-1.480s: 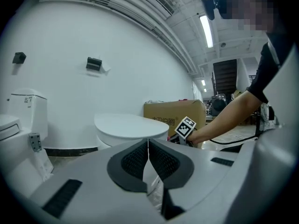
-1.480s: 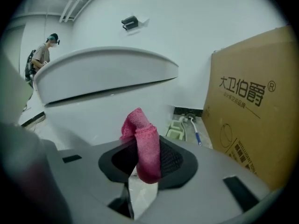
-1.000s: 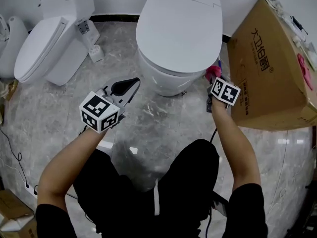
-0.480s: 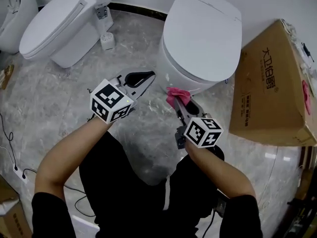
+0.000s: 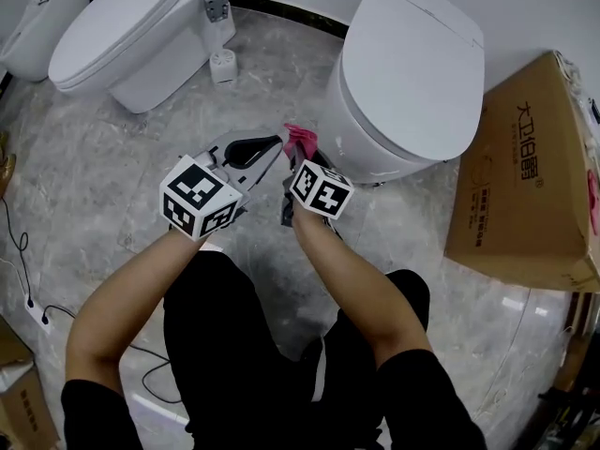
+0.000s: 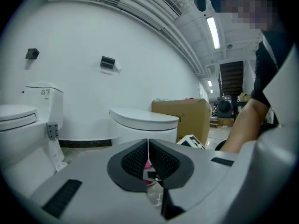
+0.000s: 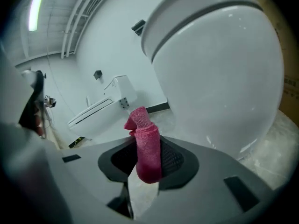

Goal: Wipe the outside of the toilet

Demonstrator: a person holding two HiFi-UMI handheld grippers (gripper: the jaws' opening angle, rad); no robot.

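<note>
1. Where the grey marbled floor (image 5: 112, 176) runs out to the far left, a second toilet (image 5: 122, 36) stands against the wall with its lid down. A small white canister (image 5: 223, 65) sits on the floor just beside its base, and a thin dark cable (image 5: 21, 261) trails along the left edge.
2. Next comes the left gripper (image 5: 270, 145), held low over the floor and pointing toward the right. In the left gripper view its dark ribbed pads (image 6: 135, 160) meet along a closed seam with nothing clamped between them. A sliver of pink shows only beyond them.
3. Just to its right, almost tip to tip with it, the right gripper (image 5: 294, 160) has its jaws closed on a pink cloth (image 5: 300, 140). In the right gripper view the cloth (image 7: 147, 146) stands up as a rolled wad pinched between the pads (image 7: 173, 158), with its top poking above them.
4. The cloth sits close against the lower left flank of the toilet (image 5: 412, 73), a white one with its lid shut. Whether cloth and porcelain actually touch is hard to judge from these angles, though the bowl wall (image 7: 224, 87) fills the right gripper view very near.
5. Farthest right, a cardboard box (image 5: 530, 172) with printed characters on its side rests on the floor, just beside the toilet.
</note>
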